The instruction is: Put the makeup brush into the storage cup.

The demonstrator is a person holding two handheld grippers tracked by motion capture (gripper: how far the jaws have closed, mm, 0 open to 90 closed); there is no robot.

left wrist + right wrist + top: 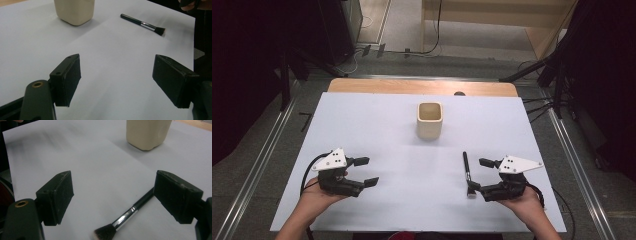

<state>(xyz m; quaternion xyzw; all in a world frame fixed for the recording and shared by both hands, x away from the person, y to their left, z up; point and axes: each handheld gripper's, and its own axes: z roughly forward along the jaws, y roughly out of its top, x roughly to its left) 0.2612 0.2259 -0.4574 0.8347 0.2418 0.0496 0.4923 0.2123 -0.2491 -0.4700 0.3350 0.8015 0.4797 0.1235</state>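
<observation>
a wooden table (362, 86) is carrying a white sheet (377, 130) that is covering nearly all of its top. a cream square cup (430, 120) is standing upright on the sheet toward the far middle. a black makeup brush (468, 172) is lying flat on the near right, bristles pointing toward the near edge, well apart from the cup.

We see a white sheet (377, 125) covering most of a wooden tabletop (412, 86), whose bare strip shows along the far edge. A metal rail (262, 155) runs along the grey floor on the left and another rail (577, 165) on the right. Far off, a black cable (432, 47) trails beside a pale wooden unit (512, 20), and a dark cabinet (337, 30) stands at far left.
</observation>
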